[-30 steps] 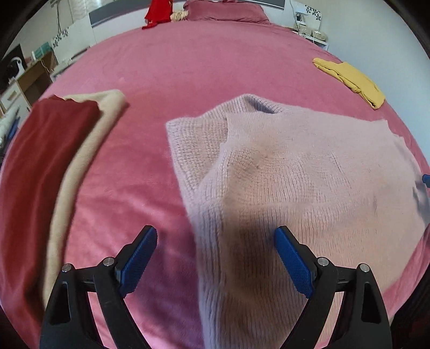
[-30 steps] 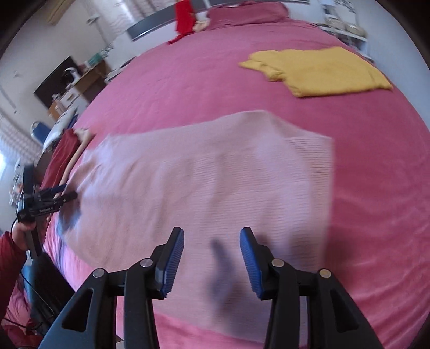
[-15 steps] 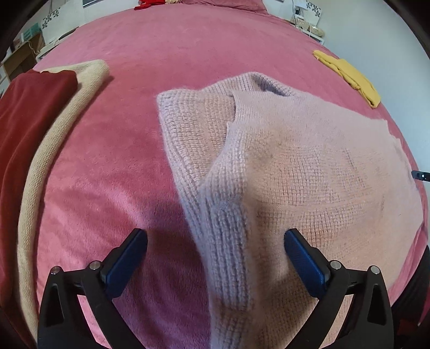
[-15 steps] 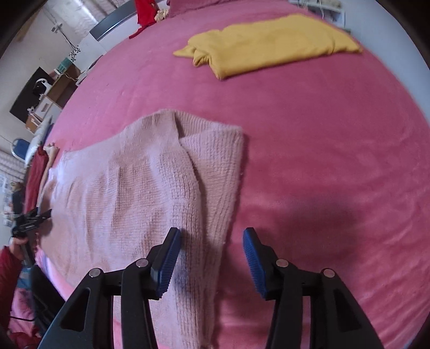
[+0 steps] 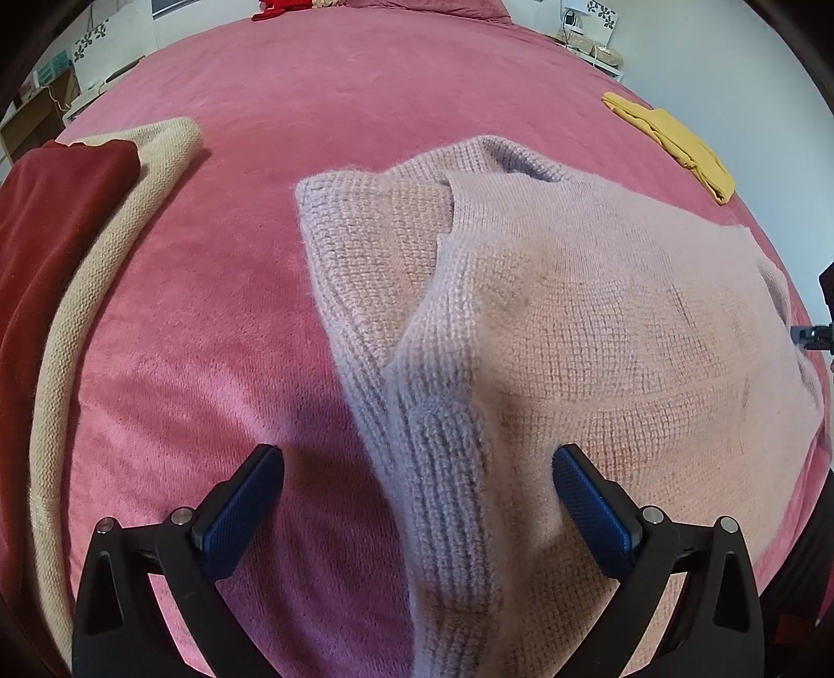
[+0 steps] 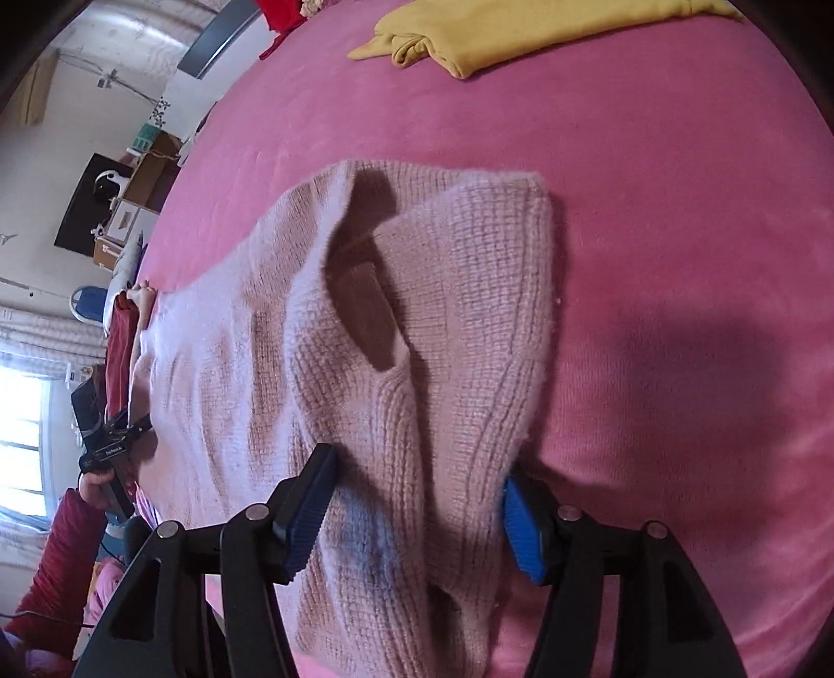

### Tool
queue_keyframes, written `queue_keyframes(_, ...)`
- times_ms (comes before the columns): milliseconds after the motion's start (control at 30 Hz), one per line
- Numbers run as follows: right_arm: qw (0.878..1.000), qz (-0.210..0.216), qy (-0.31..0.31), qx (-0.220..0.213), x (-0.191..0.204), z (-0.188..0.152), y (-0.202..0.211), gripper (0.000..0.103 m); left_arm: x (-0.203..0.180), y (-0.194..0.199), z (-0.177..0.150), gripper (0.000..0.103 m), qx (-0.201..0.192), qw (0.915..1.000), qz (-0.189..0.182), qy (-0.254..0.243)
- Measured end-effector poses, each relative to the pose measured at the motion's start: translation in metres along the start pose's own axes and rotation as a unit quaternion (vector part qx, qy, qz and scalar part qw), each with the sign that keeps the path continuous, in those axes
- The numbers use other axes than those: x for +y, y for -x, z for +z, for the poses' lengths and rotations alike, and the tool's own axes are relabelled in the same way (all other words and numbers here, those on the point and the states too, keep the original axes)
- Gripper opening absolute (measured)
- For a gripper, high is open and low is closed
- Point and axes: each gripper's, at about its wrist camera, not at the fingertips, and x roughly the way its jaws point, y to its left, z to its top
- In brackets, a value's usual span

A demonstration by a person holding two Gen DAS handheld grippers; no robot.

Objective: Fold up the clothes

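A pale pink knit sweater (image 5: 573, 313) lies spread on the pink bed (image 5: 365, 104), its sides folded inward. My left gripper (image 5: 422, 500) is open wide just above the sweater's left folded edge, which runs between the fingers without touching either pad. In the right wrist view the same sweater (image 6: 443, 339) shows its right folded edge and neck opening. My right gripper (image 6: 417, 513) straddles that bunched edge with its jaws opening; the knit fills the gap between the blue pads (image 6: 307, 506), and no clamping shows.
A folded dark red garment (image 5: 52, 234) on a cream one (image 5: 104, 250) lies at the left of the bed. A yellow garment (image 6: 521, 31) lies beyond the sweater to the right. A red-sleeved arm (image 6: 57, 563) shows at the bed's near edge.
The left gripper spread wider and sank closer to the sweater. The right gripper swung across and down to the sweater's right folded edge, rolled, and its jaws widened around the knit.
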Motion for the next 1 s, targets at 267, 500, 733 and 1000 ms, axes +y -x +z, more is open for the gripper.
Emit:
queue_keyframes(267, 0.999, 0.037, -0.033, -0.004, -0.009, -0.003, 0.01, 0.062, 0.002, 0.001, -0.002, 0.103, -0.005, 1.0, 0.005, 0.0)
queue_keyframes(500, 0.989, -0.107, 0.093, 0.05, 0.038, -0.006, -0.011, 0.06, 0.006, 0.003, -0.004, 0.103, -0.014, 0.9999, 0.005, 0.0)
queue_keyframes(733, 0.998, -0.013, -0.056, 0.026, 0.0, -0.003, -0.001, 0.054, 0.01, 0.004, -0.007, 0.103, -0.021, 0.9997, 0.007, -0.002)
queue_keyframes(1000, 0.994, -0.091, 0.016, 0.057, 0.031, -0.001, -0.019, 0.047, 0.014, 0.008, -0.005, 0.103, -0.021, 0.9996, 0.014, -0.009)
